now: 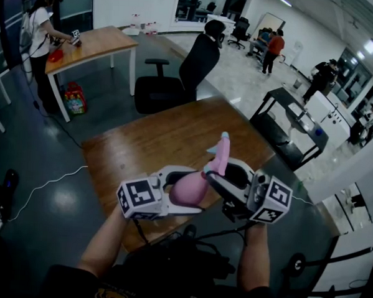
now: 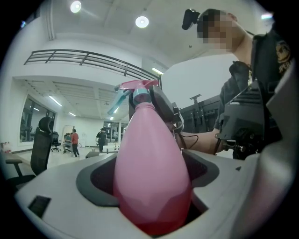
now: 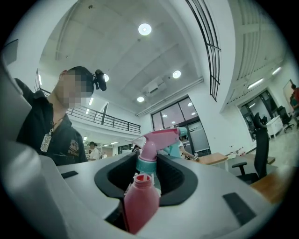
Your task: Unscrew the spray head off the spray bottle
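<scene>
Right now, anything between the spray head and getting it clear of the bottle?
Only its own dip tube, which runs down into the bottle's open mouth. The spray head's collar sits above the neck, clamped in the right gripper. Nothing else visible blocks lifting it away.

The spray bottle hangs over the near edge of the wooden table, between the left gripper on its left and the right gripper on its right. The spray head sits just above the bottle's open neck, lifted clear of it. Behind the table's far edge stands an office chair. A second table is well behind, to the left.
</scene>
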`<state>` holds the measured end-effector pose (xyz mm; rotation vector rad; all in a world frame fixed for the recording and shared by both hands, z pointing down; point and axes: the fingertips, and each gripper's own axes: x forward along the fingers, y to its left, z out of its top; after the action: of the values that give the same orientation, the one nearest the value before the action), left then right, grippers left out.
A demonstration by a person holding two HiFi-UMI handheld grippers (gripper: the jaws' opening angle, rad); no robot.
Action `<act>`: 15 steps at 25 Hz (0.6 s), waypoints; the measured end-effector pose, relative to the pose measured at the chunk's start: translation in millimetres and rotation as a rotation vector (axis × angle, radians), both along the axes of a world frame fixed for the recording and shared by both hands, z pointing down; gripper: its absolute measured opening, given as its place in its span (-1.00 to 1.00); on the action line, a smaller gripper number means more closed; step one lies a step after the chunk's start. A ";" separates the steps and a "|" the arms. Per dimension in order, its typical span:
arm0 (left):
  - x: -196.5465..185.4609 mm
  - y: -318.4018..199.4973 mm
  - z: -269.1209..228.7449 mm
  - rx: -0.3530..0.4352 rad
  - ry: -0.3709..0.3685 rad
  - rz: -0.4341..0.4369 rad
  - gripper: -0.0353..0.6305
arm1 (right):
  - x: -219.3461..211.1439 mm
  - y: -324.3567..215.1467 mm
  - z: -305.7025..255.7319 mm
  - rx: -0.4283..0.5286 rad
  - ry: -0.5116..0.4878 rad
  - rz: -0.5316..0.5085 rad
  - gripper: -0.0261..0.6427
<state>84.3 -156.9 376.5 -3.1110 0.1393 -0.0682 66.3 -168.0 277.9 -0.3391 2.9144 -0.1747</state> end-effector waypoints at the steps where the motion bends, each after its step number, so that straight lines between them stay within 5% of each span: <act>1: -0.7 0.3 0.0 -0.003 0.000 -0.001 0.40 | 2.5 -0.8 -4.3 0.002 -0.011 0.004 -0.51; 15: -6.2 -37.8 42.2 -0.012 -0.139 -0.226 0.40 | 18.2 -22.6 -31.9 0.075 -0.031 0.188 -0.50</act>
<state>78.1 -194.7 418.7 -3.0738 0.4867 -0.2903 84.5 -190.6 246.0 -0.5887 2.8291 -0.0410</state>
